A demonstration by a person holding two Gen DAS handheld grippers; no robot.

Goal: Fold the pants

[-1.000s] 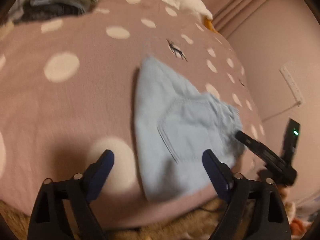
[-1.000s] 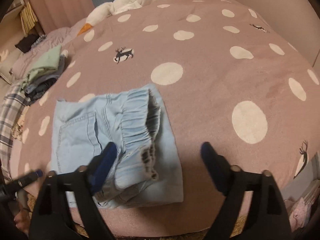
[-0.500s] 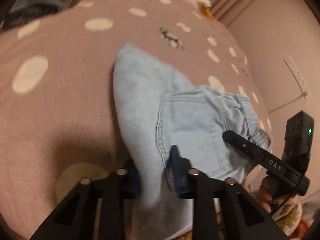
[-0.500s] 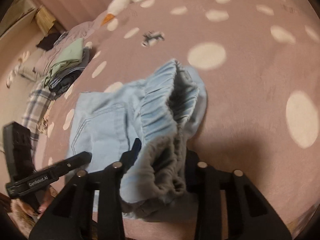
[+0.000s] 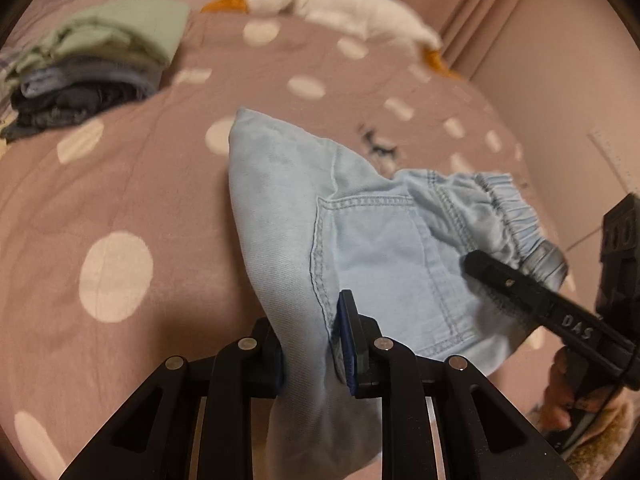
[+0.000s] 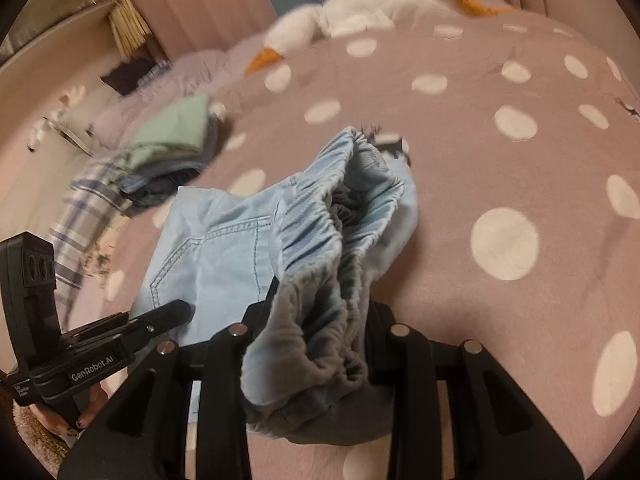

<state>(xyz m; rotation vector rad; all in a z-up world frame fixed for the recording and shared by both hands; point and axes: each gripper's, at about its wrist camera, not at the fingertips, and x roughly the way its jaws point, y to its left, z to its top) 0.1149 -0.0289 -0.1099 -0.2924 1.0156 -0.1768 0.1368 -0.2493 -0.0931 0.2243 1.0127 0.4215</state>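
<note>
A: What do your left gripper's (image 5: 310, 344) fingers have?

B: They're pressed together on a folded edge of the light blue pants (image 5: 376, 248), at the bottom centre of your left wrist view. The cloth bunches between the two pads and hangs below them.

A: And your right gripper (image 6: 320, 320)?

B: Clamped as well, on the gathered elastic waistband (image 6: 336, 240) at the lower centre of your right wrist view. The waistband bulges up out of the jaws, layers stacked.

A: Where are the pants overall?

B: Held up off the pink polka-dot bedspread (image 6: 520, 160), stretched between your two grippers, back pocket (image 5: 380, 256) facing your left camera.

A: Anything further out?

B: A stack of folded clothes (image 5: 92, 64) in the upper left of your left view, and a white plush goose (image 6: 360, 4) along the top of your right view.
</note>
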